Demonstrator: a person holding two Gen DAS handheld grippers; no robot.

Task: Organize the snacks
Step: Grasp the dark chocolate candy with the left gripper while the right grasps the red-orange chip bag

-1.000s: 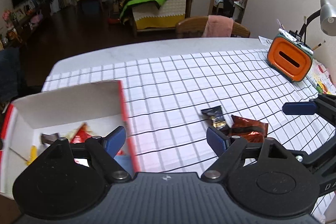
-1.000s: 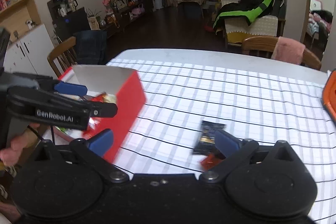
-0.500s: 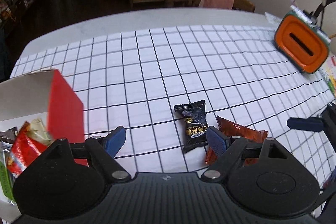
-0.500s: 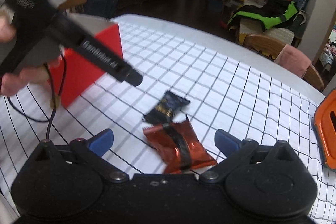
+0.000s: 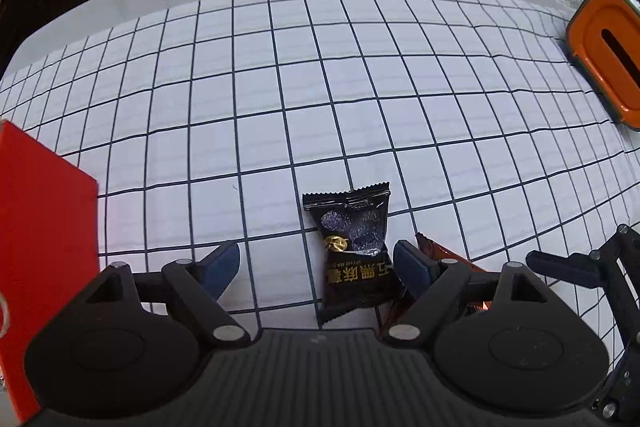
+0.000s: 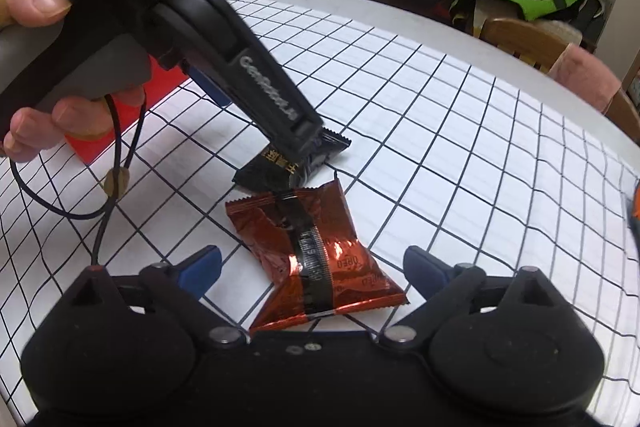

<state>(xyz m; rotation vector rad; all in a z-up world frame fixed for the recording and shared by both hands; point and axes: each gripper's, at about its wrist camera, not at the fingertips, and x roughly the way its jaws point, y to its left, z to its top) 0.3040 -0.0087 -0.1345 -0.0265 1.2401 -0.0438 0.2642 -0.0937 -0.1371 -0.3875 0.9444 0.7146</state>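
Checked cloth covers the counter [image 5: 360, 75]. Black snack packet [image 5: 354, 251] lies between the wide-open left gripper [image 5: 316, 263] fingers; red Oreo packet [image 6: 312, 259] between the wide-open right gripper [image 6: 312, 267] fingers. Packets overlap: closing either risks dragging both, or slipping on foil.

Right wrist view. Your right gripper [image 6: 312, 267] hangs low over the checked tablecloth [image 6: 460, 147], jaws spread wide on either side of the red foil snack packet [image 6: 312, 251], pads clear of it. Just beyond, touching the packet's far edge, lies the black snack packet [image 6: 296, 163]; your left gripper [image 6: 298, 141] angles down onto it. The red box [image 6: 120, 115] sits behind your left hand [image 6: 56, 75].
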